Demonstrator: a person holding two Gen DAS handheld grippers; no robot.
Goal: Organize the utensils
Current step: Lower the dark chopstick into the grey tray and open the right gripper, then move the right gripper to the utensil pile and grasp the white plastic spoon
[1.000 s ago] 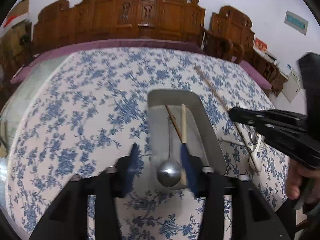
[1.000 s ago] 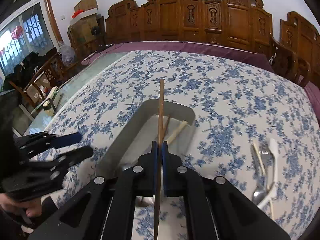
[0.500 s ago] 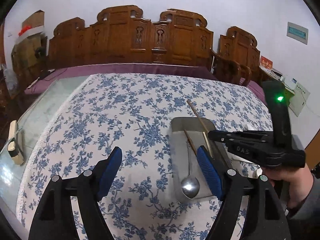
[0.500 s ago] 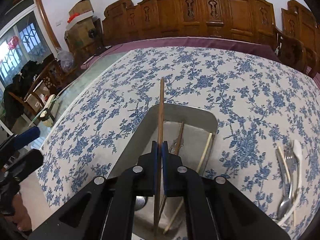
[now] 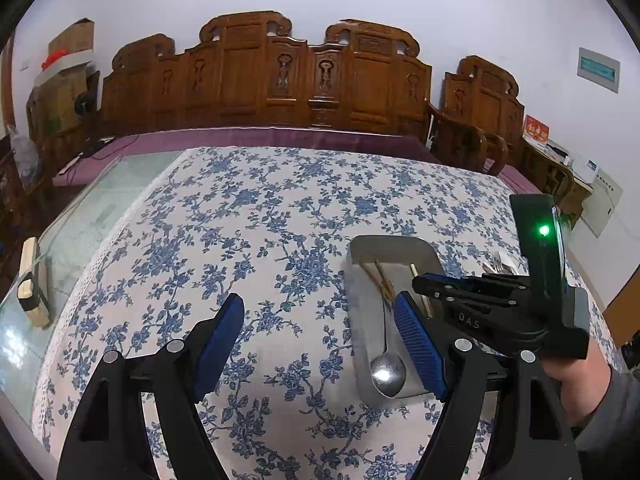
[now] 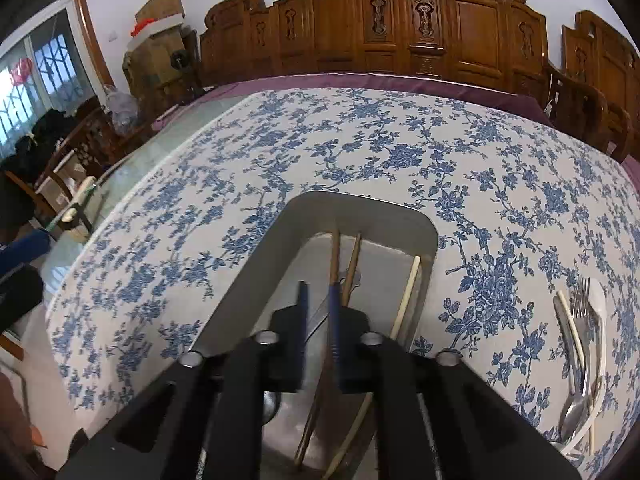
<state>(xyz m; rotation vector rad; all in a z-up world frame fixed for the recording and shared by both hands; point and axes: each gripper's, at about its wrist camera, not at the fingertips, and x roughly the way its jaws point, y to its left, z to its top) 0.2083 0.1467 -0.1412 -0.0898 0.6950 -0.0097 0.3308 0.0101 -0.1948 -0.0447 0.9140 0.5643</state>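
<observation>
Brown chopstick [image 6: 334, 254] now down in tray [image 6: 256, 264], right tool [image 6: 318, 304] opening, released.

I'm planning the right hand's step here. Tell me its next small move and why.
Probably lift the right tongs clear of the metal tray. Their jaws are opening, and the dark chopstick now lies in the tray beside another, against only one pad. A fork, spoons and a pale chopstick wait on the cloth at right.
</observation>
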